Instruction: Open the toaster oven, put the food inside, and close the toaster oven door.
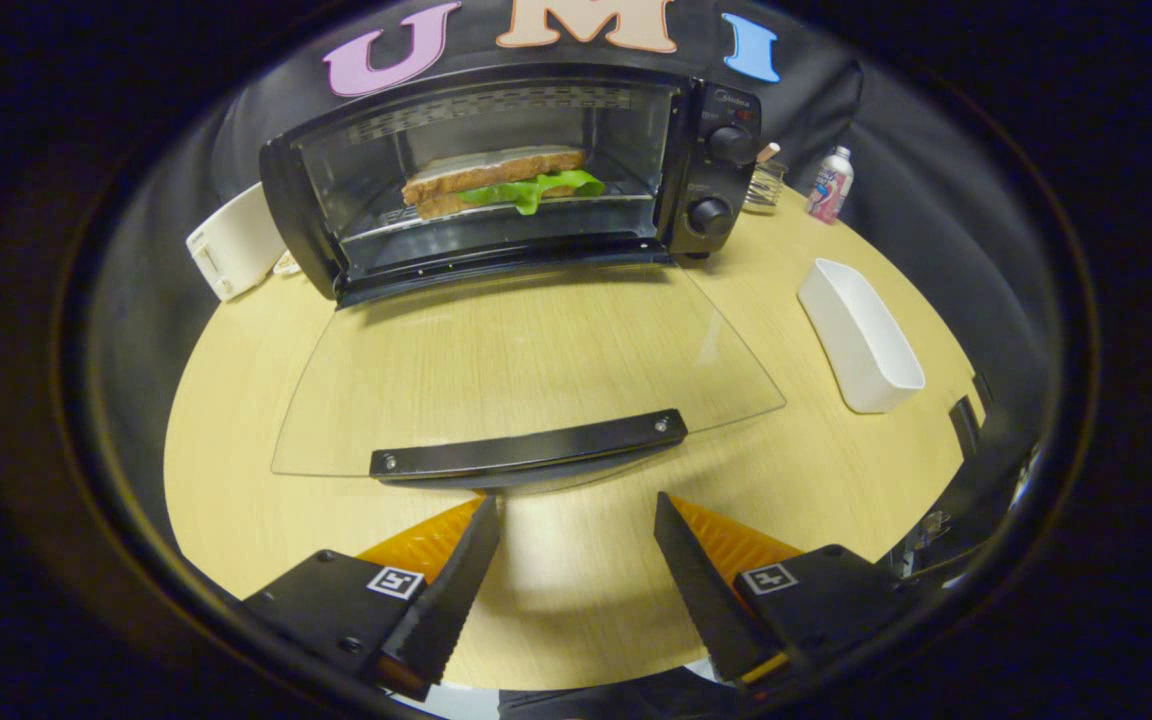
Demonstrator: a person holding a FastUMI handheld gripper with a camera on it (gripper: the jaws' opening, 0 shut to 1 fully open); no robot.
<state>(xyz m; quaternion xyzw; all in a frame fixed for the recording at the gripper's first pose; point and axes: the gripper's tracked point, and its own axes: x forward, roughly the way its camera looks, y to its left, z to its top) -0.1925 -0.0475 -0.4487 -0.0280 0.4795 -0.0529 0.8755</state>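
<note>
Toaster oven (516, 180) sits at the far side of the desk (576, 600), sandwich (501, 180) already on the rack inside. Glass door (526, 370) hangs fully down, flat over the desk, its dark handle bar (528, 447) just ahead of the gripper (576, 515). Jaws wide, holding nothing. Door looks rigid, hinged, glass: slick and breakable, so probably best lifted from under the handle bar, not the pane. White tray (861, 335) sits well off to the side.
</note>
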